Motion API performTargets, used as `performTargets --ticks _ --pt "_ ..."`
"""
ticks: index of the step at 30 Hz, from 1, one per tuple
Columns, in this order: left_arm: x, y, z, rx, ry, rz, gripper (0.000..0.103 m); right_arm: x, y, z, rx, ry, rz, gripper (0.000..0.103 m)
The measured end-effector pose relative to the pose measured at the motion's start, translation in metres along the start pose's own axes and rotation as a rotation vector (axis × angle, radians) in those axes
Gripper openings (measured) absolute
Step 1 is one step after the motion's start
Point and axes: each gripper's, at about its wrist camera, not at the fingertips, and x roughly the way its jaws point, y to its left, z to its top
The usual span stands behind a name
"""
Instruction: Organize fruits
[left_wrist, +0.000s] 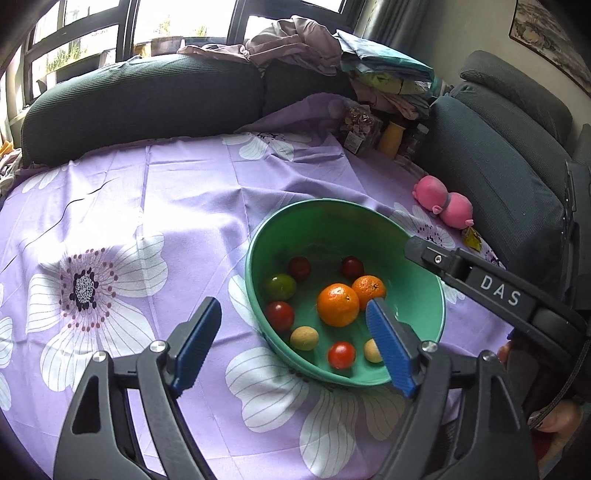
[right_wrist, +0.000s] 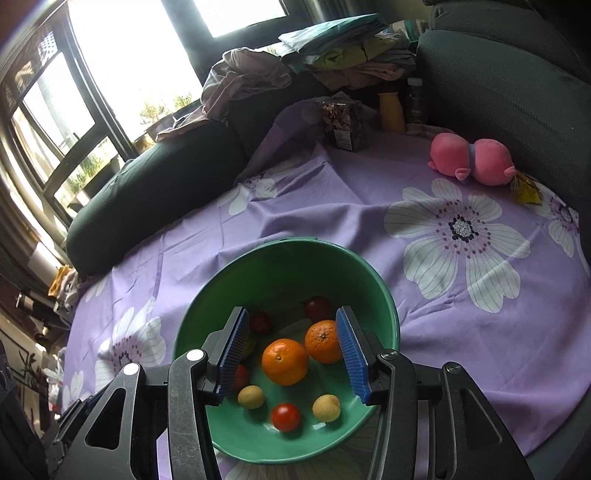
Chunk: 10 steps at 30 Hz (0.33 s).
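Fruits all sit in the green bowl (right_wrist: 384, 299) on the purple flowered cloth (left_wrist: 155, 192): two oranges, the larger orange (right_wrist: 285, 361) touching the smaller orange (right_wrist: 322, 341), plus small red tomatoes, one greenish tomato (left_wrist: 280, 286), and a couple of pale yellow fruits near the front wall.

Left gripper (left_wrist: 291, 343) hangs over the bowl's near-left rim, jaws wide apart, nothing between the pads. Right gripper (right_wrist: 291, 358) hovers above the bowl, jaws parted, both oranges seen through the gap but pads not touching either; empty too.

Handling, my read: oranges are firm and light, the peel gives decent friction, so pinch across the widest part. Tomatoes look smooth and soft-skinned, will roll and could bruise or split, so squeeze gently at the middle. Pale fruits are small, easy to knock away. Bowl looks like light plastic and may slide on the cloth if bumped. Pink plush toy (right_wrist: 472, 162) lies well apart, not in the way.
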Motion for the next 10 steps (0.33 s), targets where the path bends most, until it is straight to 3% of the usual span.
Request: performTargets --ticks 10 --pt "-0.0073 0.0054 -0.0022 0.002 -0.02 -0.012 0.082 0.0021 0.0041 -0.0002 -0.013 0.004 -0.018 0.05"
